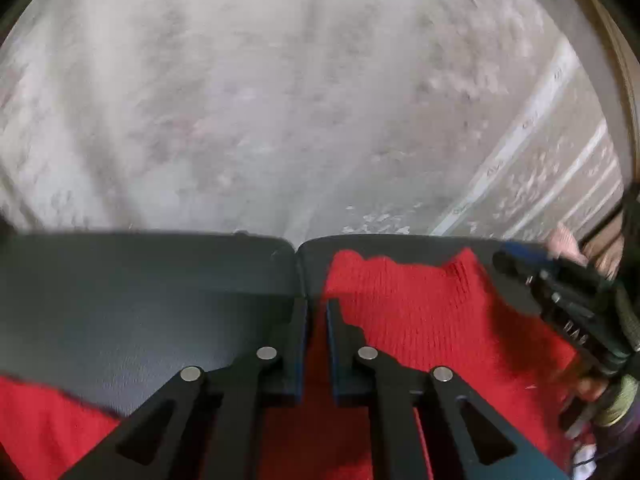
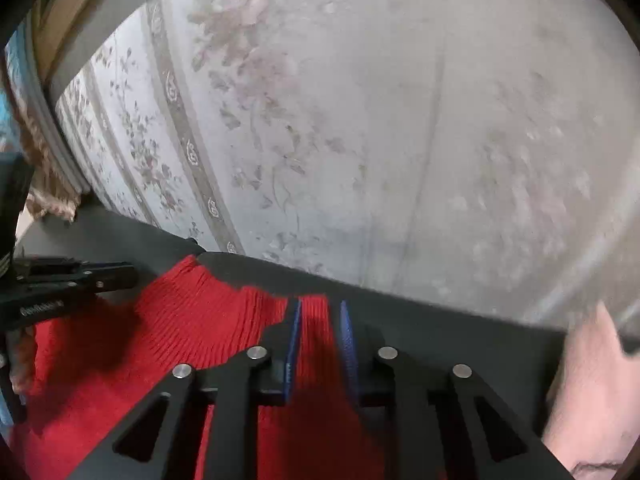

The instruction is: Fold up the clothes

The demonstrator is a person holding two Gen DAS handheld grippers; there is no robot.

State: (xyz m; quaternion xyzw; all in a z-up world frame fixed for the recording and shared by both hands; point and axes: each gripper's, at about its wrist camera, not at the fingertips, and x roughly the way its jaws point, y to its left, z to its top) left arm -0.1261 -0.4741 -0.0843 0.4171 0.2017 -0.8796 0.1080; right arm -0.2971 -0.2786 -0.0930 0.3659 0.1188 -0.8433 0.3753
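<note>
Tool in your left hand [image 1: 317, 304] is sitting nearly closed, and a fold of the red sweater [image 1: 420, 312] is running up between its pads, so you are gripping the knit there. Your right tool [image 2: 318, 312] is standing a little wider: a strip of ribbed knit is lying between the blue pads, but a dark slit is showing along the 3 o'clock pad, so it does not seem to be pinching. From 6 to 9 o'clock in the right wrist view, the sweater is spreading over the grey board [image 2: 440, 320], its ribbed edge reaching the board's far rim. Beyond, at 12 o'clock, the floral cloth [image 2: 360, 120] is lying bare. You are judging by this in the grasping step of a fold; next, close the right tool firmly, then carry both corners together.
</note>
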